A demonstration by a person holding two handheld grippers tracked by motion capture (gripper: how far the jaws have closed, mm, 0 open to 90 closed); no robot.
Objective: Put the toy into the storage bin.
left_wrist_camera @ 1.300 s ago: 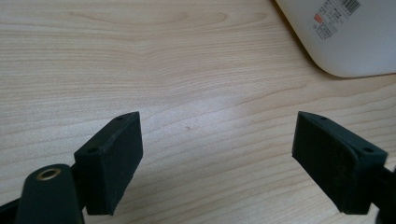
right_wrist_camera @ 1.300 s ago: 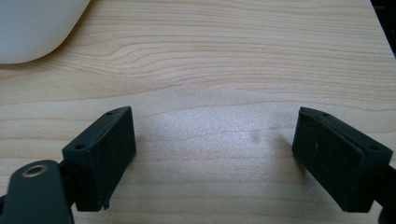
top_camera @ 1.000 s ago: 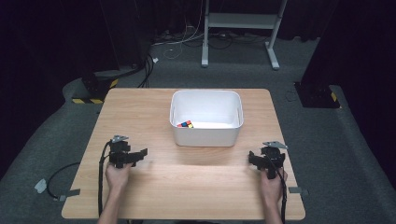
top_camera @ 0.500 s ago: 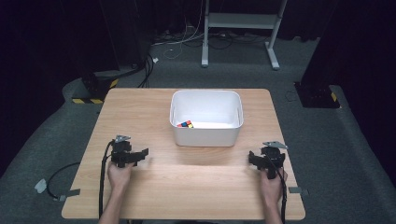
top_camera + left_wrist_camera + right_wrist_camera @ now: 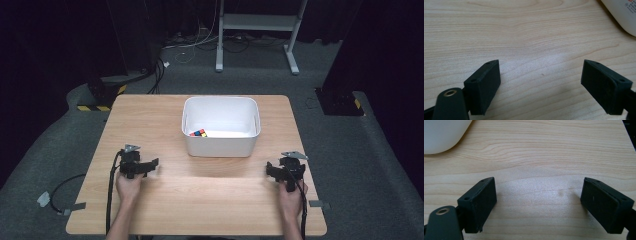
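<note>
Wooden surface (image 5: 150,115) w/ white bin (image 5: 220,146) placed at centre, slightly toward far edge. Inside the bin, at its left part near the front wall, a small multicolour cube (image 5: 198,133); lying on the bin floor, touching no gripper.

Left gripper (image 5: 150,164) held by a hand near the front-left corner of the surface, well apart from the bin, pointing approx. toward the bin side. Released: in left gripper view (image 5: 541,75) both black jaws wide apart, bare wood between them, nothing grasped. Corner of bin (image 5: 624,15) at top right of that view.

Right gripper (image 5: 274,170) held near the front-right corner, also apart from the bin. Released too: in right gripper view (image 5: 539,192) jaws spread, wood grain between, no object. Bin corner (image 5: 441,132) at top left there.
</note>
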